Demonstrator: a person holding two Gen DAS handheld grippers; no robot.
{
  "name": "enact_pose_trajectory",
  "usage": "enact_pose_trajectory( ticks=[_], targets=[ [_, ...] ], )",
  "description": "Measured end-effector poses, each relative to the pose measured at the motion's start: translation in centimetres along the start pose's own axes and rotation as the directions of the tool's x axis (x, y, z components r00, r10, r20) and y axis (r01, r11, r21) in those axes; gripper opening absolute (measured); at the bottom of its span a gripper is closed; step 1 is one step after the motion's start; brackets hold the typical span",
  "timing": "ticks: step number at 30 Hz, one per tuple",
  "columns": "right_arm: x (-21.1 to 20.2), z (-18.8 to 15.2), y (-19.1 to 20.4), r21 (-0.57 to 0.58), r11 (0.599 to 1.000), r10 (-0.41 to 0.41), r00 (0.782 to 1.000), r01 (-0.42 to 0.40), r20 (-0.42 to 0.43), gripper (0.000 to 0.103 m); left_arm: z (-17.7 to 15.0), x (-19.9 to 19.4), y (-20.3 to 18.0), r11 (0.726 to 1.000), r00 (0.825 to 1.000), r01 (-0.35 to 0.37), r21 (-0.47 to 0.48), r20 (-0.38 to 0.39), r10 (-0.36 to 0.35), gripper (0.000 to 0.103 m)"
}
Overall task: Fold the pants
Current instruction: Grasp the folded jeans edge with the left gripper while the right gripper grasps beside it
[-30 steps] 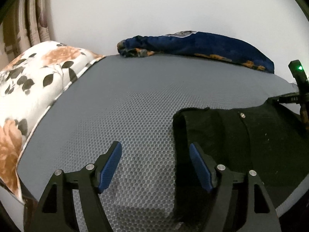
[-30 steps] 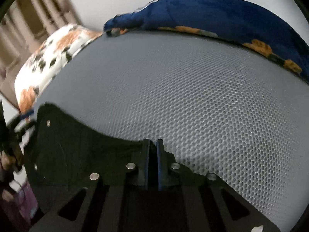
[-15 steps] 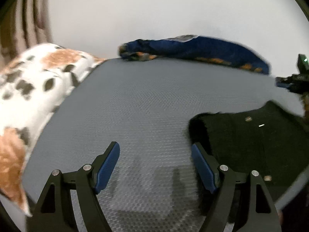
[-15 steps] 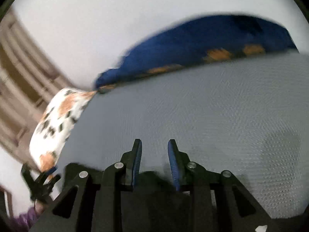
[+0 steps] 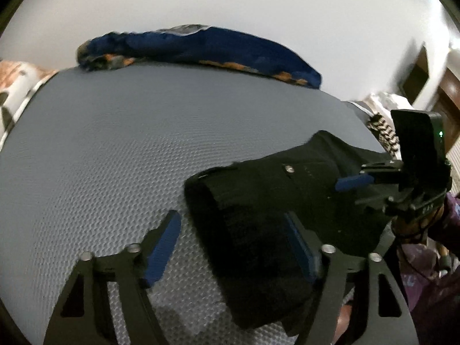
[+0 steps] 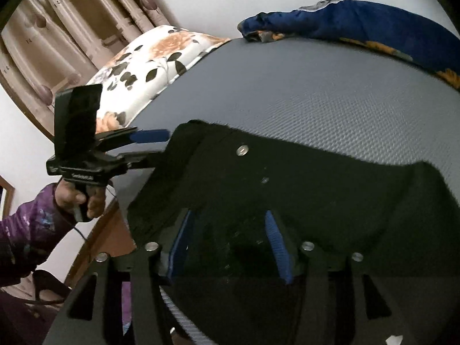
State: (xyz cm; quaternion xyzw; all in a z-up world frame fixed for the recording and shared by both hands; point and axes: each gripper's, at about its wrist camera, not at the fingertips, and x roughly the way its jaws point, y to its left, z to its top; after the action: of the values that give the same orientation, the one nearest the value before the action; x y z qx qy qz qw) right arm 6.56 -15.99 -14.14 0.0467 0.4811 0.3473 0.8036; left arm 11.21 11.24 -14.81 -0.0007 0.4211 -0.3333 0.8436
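Pants [image 5: 276,201], black and folded thick, lie at the mattress's [image 5: 115,149] near edge, by its right corner; grey surface beyond is bare up to a blue blanket [image 5: 201,49] along the far edge. Left gripper [image 5: 233,247] straddles the fold edge, jaws closing, pads not pressing. Right gripper [image 6: 227,247] hangs over the cloth, jaws opening, holding nothing. Both angle downward.

Pants [image 5: 276,201]: one pair, black, heavy dark fabric with little visible detail. Folded into a thick, compact bundle, lying flat on grey honeycomb-textured bedding near its front edge. A silver metal button [image 6: 242,150] and small rivets face up on the top layer. One rounded folded end; upper edge wavy, uneven [image 6: 316,201].
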Motion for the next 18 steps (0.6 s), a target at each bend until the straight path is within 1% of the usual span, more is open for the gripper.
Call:
enact_pose_trajectory(
  ticks=[1, 2, 3, 4, 5, 6, 8, 11, 12, 13, 14, 16, 18],
  targets=[
    [-0.3, -0.5, -0.1, 0.008, 1.000, -0.005, 1.000, 0.005, 0.003, 0.053, -0.1, -0.3, -0.5, 1.000, 1.000, -0.009, 0.020, 0.017, 0.009, 0.051],
    [-0.5, -0.8, -0.1, 0.023, 1.000, -0.006, 1.000, 0.006, 0.004, 0.054, 0.0, -0.5, -0.8, 0.999, 0.999, -0.026, 0.035, 0.034, 0.024, 0.047],
    [-0.5, -1.0, -0.1, 0.040, 0.999, -0.001, 1.000, 0.001, 0.008, 0.054, 0.1, -0.7, -1.1, 0.998, 0.998, -0.040, 0.043, 0.043, 0.038, 0.038],
    [-0.7, -1.4, -0.4, 0.066, 0.998, 0.005, 1.000, -0.006, 0.014, 0.057, 0.1, -0.5, -1.0, 0.999, 0.999, -0.034, 0.042, 0.032, 0.033, 0.035],
    [-0.9, -1.6, -0.8, 0.090, 0.996, 0.010, 1.000, -0.011, 0.020, 0.058, 0.2, 0.0, -1.0, 0.999, 1.000, -0.024, 0.040, 0.008, 0.023, 0.035],
    [-1.0, -1.7, -1.1, 0.116, 0.993, 0.015, 1.000, -0.018, 0.026, 0.060, 0.2, 0.8, -1.1, 0.998, 0.999, -0.036, 0.046, -0.021, 0.037, 0.035],
    [-1.4, -2.2, -1.9, 0.163, 0.986, 0.028, 0.999, -0.034, 0.035, 0.061, 0.2, 1.7, -0.9, 0.998, 0.997, -0.047, 0.050, -0.054, 0.050, 0.035],
    [-1.7, -2.5, -2.5, 0.203, 0.978, 0.043, 0.998, -0.053, 0.053, 0.061, 0.5, 1.0, -0.4, 0.999, 0.999, -0.044, 0.001, -0.013, 0.044, 0.036],
    [-1.8, -2.6, -2.4, 0.203, 0.977, 0.049, 0.997, -0.060, 0.057, 0.062, 0.7, 0.7, 0.2, 0.999, 0.999, -0.043, -0.030, -0.011, 0.043, 0.041],
    [-1.8, -2.6, -2.4, 0.197, 0.979, 0.047, 0.997, -0.057, 0.057, 0.062, 0.8, 0.6, 0.7, 0.997, 0.999, -0.046, -0.057, -0.019, 0.045, 0.049],
    [-1.7, -2.6, -2.2, 0.190, 0.980, 0.044, 0.998, -0.054, 0.054, 0.062, 0.8, 0.6, 1.2, 0.995, 0.998, -0.051, -0.080, -0.026, 0.049, 0.051],
    [-1.4, -2.7, -2.0, 0.174, 0.984, 0.041, 0.998, -0.048, 0.043, 0.062, 0.9, 0.6, 2.2, 0.992, 0.999, -0.025, -0.121, -0.039, 0.020, 0.052],
    [-1.1, -2.7, -1.8, 0.169, 0.985, 0.041, 0.998, -0.047, 0.037, 0.062, 0.8, 1.1, 2.2, 0.992, 0.998, 0.008, -0.125, -0.062, -0.016, 0.052]
  ],
)
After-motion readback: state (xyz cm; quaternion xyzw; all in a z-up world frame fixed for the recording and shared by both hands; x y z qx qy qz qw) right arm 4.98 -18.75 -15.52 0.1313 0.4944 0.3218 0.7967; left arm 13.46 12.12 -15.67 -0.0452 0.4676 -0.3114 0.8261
